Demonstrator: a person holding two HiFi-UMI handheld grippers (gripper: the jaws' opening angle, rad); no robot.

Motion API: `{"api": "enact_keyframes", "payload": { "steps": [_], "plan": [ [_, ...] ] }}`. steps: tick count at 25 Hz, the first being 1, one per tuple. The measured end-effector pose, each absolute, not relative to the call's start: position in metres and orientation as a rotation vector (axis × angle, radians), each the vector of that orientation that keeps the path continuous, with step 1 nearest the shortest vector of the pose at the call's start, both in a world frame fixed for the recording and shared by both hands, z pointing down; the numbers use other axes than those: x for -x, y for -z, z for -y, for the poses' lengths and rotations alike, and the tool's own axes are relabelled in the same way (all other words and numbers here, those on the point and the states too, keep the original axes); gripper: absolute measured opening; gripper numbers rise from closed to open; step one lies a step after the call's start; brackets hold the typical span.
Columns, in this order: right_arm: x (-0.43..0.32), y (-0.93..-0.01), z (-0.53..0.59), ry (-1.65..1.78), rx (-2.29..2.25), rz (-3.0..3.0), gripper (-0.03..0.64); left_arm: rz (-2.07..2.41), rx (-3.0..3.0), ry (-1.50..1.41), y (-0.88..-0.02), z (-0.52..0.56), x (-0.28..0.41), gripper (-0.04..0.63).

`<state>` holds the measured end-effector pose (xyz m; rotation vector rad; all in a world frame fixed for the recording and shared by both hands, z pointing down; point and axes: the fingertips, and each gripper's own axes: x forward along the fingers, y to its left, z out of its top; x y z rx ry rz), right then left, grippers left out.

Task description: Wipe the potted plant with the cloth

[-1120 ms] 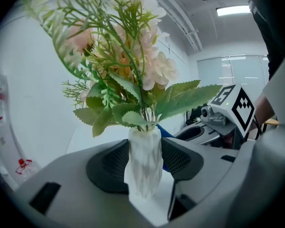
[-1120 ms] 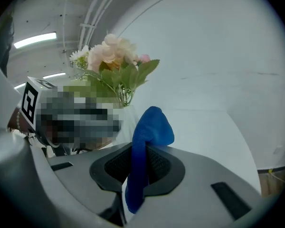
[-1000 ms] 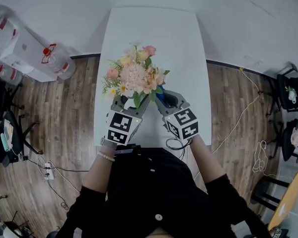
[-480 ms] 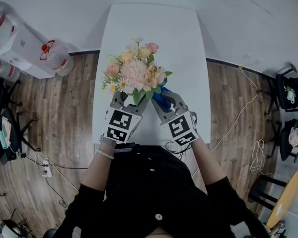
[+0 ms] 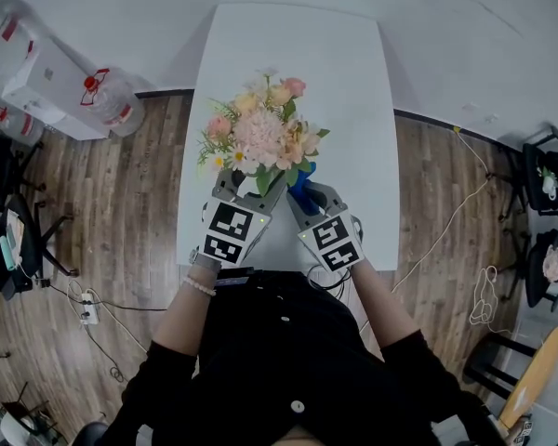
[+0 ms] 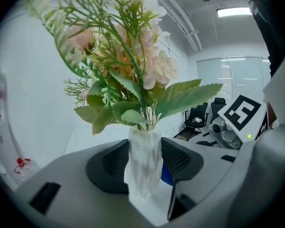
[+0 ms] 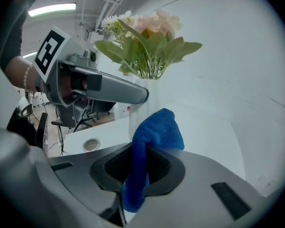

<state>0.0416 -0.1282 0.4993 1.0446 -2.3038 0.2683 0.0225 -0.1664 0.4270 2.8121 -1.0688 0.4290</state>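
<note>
A potted bouquet of pink and cream flowers [image 5: 265, 133] with green leaves stands in a white faceted vase [image 6: 143, 163] on the white table [image 5: 298, 54]. My left gripper [image 5: 246, 186] is shut on the vase, with both pads pressed to its sides [image 6: 143, 161]. My right gripper [image 5: 304, 196] is shut on a blue cloth [image 7: 154, 137], which sticks up out of the jaws. The cloth [image 5: 302, 182] sits just right of the vase, below the blooms. In the right gripper view, the leaves [image 7: 147, 49] and the left gripper [image 7: 85, 84] lie just beyond the cloth.
The table's near edge is at the person's body. Large water bottles [image 5: 107, 100] and boxes stand on the wood floor at the left. Chairs [image 5: 549, 179] and a trailing cable [image 5: 446, 230] are at the right. A round grommet [image 7: 91, 145] sits in the tabletop.
My right gripper has sunk lower beside the vase with the blue cloth and has rolled a little. The left gripper still holds the vase in the same place.
</note>
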Motion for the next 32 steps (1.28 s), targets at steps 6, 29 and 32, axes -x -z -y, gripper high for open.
{"api": "enact_keyframes", "payload": {
  "steps": [6, 29, 32],
  "plan": [
    [-0.044, -0.536, 0.129, -0.413, -1.082, 2.249, 0.081, 1.06, -2.811, -0.44, -0.427, 0.166, -0.023, 0.225],
    [-0.022, -0.574, 0.125, -1.145, -1.235, 2.251, 0.081, 1.047, -2.809, -0.464, -0.427, 0.166, -0.022, 0.225],
    [-0.019, -0.565, 0.124, -1.118, -1.232, 2.279, 0.081, 1.047, -2.808, -0.466, -0.427, 0.166, -0.022, 0.225]
  ]
}}
